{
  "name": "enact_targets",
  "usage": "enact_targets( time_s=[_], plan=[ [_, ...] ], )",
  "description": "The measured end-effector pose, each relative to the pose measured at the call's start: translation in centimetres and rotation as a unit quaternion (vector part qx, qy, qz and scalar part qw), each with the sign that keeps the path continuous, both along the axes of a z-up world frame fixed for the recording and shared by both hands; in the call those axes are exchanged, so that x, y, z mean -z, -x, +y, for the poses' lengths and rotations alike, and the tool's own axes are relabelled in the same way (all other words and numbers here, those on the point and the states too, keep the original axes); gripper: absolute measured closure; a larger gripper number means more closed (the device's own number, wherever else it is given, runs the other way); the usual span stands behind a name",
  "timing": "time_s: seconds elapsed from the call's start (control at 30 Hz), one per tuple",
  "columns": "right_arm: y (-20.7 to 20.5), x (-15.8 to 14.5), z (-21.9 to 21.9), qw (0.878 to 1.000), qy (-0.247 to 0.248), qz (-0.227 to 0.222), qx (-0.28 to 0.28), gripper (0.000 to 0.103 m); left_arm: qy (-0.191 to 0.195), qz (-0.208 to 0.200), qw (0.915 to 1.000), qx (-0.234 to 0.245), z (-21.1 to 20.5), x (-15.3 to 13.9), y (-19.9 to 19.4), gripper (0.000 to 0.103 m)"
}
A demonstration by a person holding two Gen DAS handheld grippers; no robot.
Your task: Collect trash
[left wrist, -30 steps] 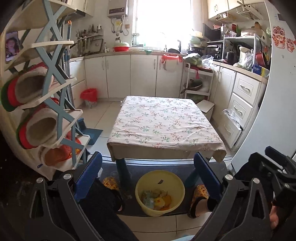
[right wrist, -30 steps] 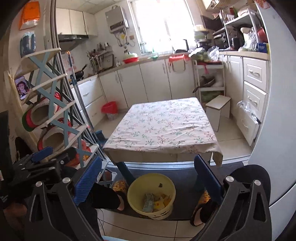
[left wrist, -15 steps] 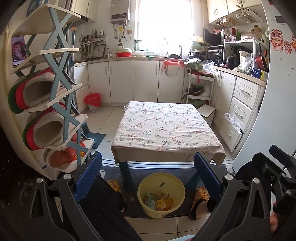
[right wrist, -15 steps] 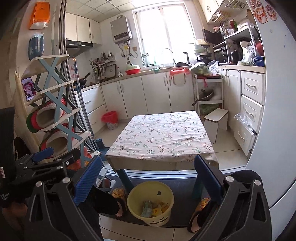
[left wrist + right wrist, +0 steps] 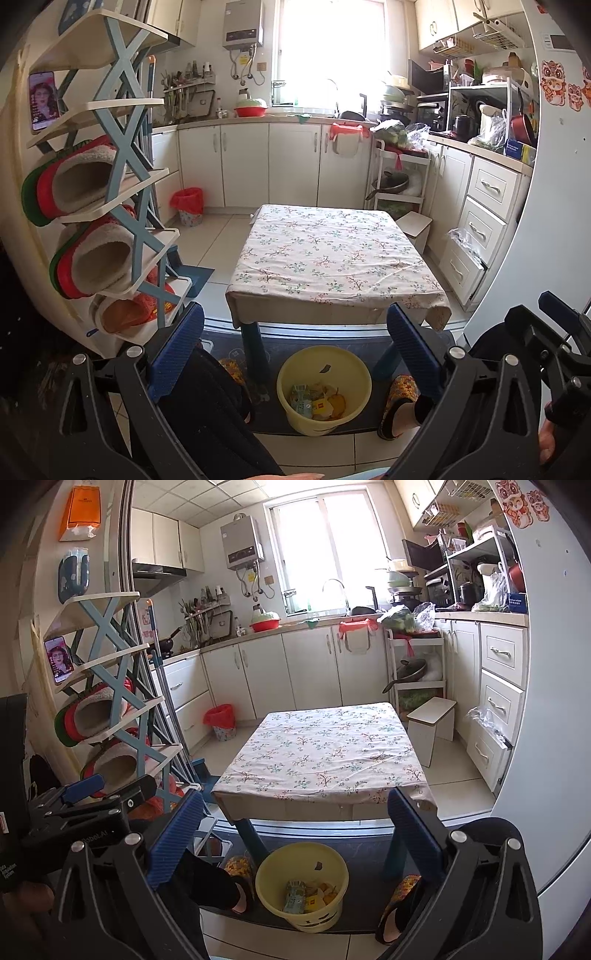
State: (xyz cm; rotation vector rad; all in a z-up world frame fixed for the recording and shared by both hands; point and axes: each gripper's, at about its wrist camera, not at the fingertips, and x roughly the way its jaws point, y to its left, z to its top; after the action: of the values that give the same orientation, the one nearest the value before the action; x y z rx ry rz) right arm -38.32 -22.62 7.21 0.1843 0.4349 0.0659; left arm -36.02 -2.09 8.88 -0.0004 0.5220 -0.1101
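A yellow bucket (image 5: 325, 373) (image 5: 301, 867) stands on the dark mat on the floor, between the person's slippered feet, in front of the low table. Inside lie several pieces of trash (image 5: 317, 400) (image 5: 308, 891): wrappers and yellow scraps. My left gripper (image 5: 293, 328) is open, held high above the floor with nothing between its blue pads. My right gripper (image 5: 293, 810) is open too and holds nothing. The left gripper's body shows at the left edge of the right wrist view. The table (image 5: 332, 258) (image 5: 325, 753) has a flowered cloth with nothing on it.
A shoe rack (image 5: 110, 192) with slippers stands close on the left. A white fridge (image 5: 535, 221) rises on the right. Past the table are a red-lined bin (image 5: 188, 205), a small white stool (image 5: 432, 720) and kitchen cabinets. The person's legs and slippers (image 5: 397, 402) flank the bucket.
Both grippers have risen and tilted up, so the table and bucket sit lower in view and more of the kitchen shows. Both stay open.
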Motion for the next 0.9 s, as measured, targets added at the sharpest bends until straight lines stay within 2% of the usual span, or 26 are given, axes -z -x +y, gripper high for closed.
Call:
enact_targets(
  time_s=[0.9],
  plan=[
    [0.09,0.06,0.36,1.0,-0.001,0.0,0.001,0.007,-0.005,-0.008,0.9999,-0.007,0.07,-0.26,0.59,0.008]
  ],
)
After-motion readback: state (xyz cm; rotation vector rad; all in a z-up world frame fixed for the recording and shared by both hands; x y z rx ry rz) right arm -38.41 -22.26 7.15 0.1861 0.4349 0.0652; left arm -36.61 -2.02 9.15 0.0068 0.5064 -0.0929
